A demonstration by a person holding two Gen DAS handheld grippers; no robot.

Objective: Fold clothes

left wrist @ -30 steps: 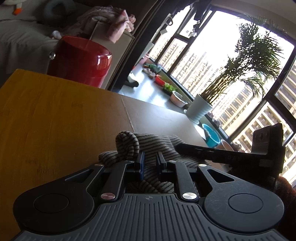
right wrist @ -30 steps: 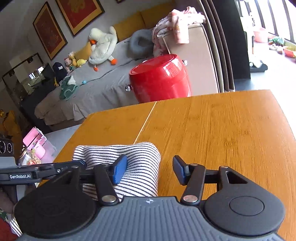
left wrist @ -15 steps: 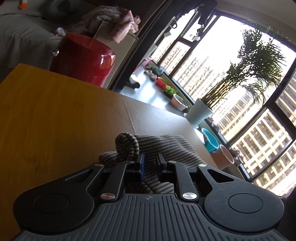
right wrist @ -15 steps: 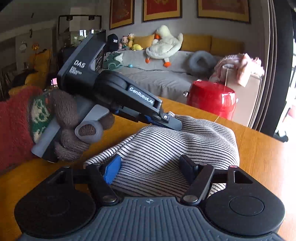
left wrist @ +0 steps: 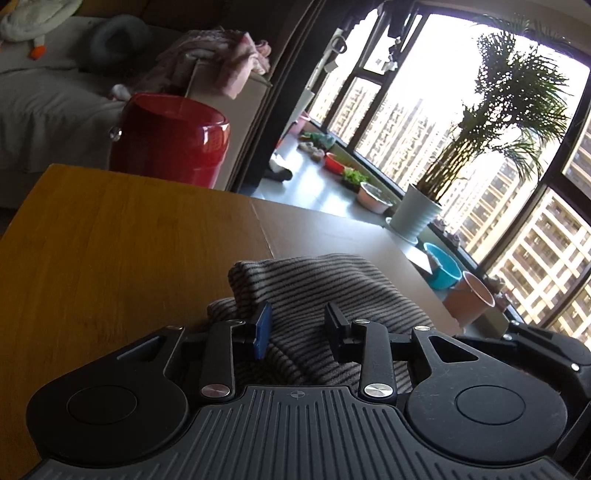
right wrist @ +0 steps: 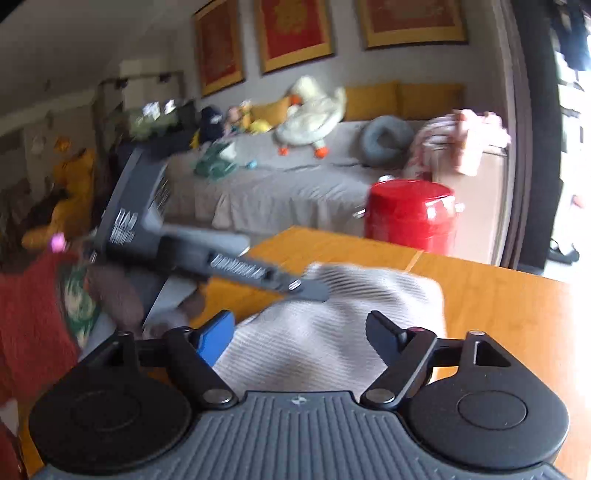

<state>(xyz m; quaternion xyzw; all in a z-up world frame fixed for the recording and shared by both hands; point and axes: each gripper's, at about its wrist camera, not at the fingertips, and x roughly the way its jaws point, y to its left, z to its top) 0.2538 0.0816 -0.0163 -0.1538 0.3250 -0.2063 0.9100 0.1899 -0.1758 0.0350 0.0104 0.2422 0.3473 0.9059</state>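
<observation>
Since the earlier frame the left gripper point(left wrist: 297, 328) has been let off the striped garment point(left wrist: 332, 291): its fingers point(left wrist: 263, 328), clamped together on the knit before, have just been opening and are now parted a little, with cloth lying between them but not pinched. The right gripper point(right wrist: 301, 336) has been swung round from the bare table towards the garment and the left tool; its fingers have just been opening too and are spread wide over the fabric, nothing gripped.

The garment is seen folded into a thick bundle on the wooden table point(left wrist: 110, 258), near the table's window-side edge, with a rolled lump at its left end in the left wrist view. The table is orange-brown wood with a seam across it; the part beyond the seam is in shade.

Beyond the table's far edge a red round drum point(left wrist: 166, 144) is seen on the floor. Behind the drum a grey-covered sofa point(right wrist: 266, 192) is set, with a plush duck point(right wrist: 310, 114) and a grey neck pillow point(right wrist: 386, 138) on it, and pink cloth point(left wrist: 229, 59) heaped on a box beside the drum. Framed red pictures point(right wrist: 295, 33) are hung above the sofa. Right of the drum, tall windows and a potted palm point(left wrist: 417, 218) are seen. The right wrist view is motion-blurred.
</observation>
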